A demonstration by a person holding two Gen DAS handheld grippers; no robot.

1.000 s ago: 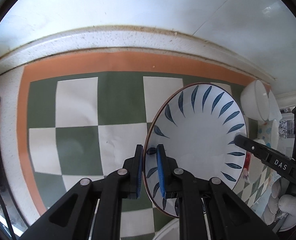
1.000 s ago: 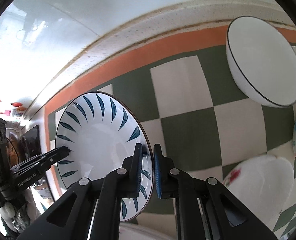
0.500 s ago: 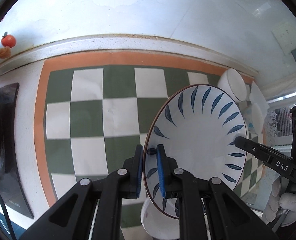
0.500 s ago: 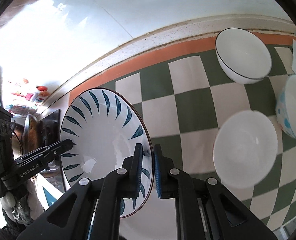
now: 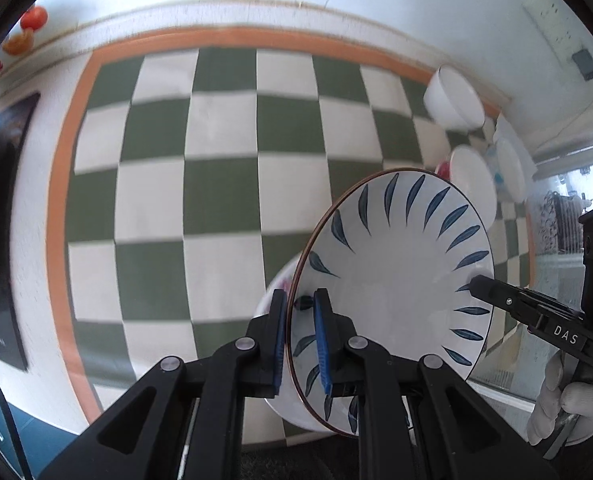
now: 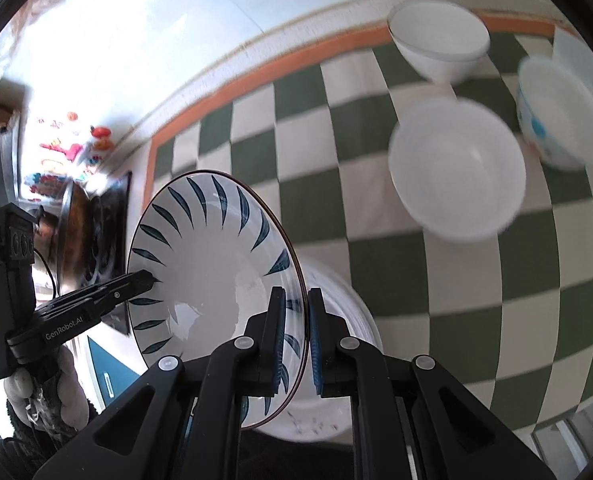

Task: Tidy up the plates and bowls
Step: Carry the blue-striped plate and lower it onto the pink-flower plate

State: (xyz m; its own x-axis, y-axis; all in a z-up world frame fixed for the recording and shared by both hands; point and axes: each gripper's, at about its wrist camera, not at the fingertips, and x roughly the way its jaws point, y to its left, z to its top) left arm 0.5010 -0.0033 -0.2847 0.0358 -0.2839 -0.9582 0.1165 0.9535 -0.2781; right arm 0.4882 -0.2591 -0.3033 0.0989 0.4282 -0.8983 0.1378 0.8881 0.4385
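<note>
Both tongs, left tongs [image 5: 299, 312] and right tongs [image 6: 296, 312], are clamping opposite rims of the leaf-patterned plate [image 5: 396, 276], steadying it above the worktop's [image 5: 216, 200] near edge.

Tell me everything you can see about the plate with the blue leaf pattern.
The plate is round, white and glossy like glazed ceramic, with dark blue leaf strokes radiating round its inner wall and a thin brown rim. It is held tilted in the air above the checkered mat. The left hand-held gripper and the right hand-held gripper pinch opposite edges.
</note>
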